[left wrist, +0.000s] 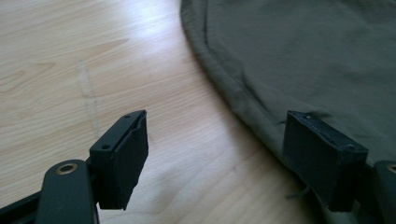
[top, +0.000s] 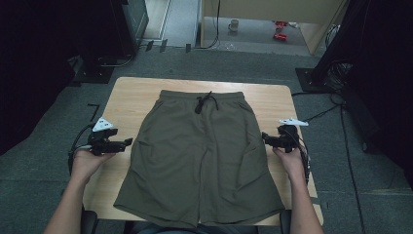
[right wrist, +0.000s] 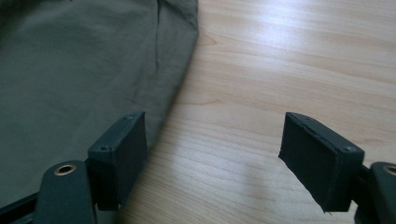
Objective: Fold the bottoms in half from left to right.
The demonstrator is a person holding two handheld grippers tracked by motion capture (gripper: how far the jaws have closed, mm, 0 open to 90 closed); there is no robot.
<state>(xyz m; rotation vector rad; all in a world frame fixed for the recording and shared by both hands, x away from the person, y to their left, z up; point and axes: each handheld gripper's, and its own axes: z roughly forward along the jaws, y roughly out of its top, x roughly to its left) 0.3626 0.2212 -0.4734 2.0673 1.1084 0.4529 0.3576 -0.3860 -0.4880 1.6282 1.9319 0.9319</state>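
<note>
Olive-green shorts (top: 197, 151) lie spread flat on the wooden table (top: 131, 97), waistband and black drawstring (top: 204, 101) at the far side. My left gripper (top: 127, 142) hovers just off the shorts' left side seam, jaws open and pointing at it; in the left gripper view (left wrist: 215, 154) the hem edge (left wrist: 233, 88) runs between the jaws, untouched. My right gripper (top: 264, 137) hovers at the shorts' right side seam, open too; in the right gripper view (right wrist: 212, 156) the cloth edge (right wrist: 177, 74) lies by the left jaw with bare wood between the pads.
The table's front edge sits close to the person's body, with both forearms (top: 73, 204) coming in over it. Grey floor surrounds the table. Dark equipment stands (top: 112, 29) and cables (top: 321, 114) lie at the far left and right.
</note>
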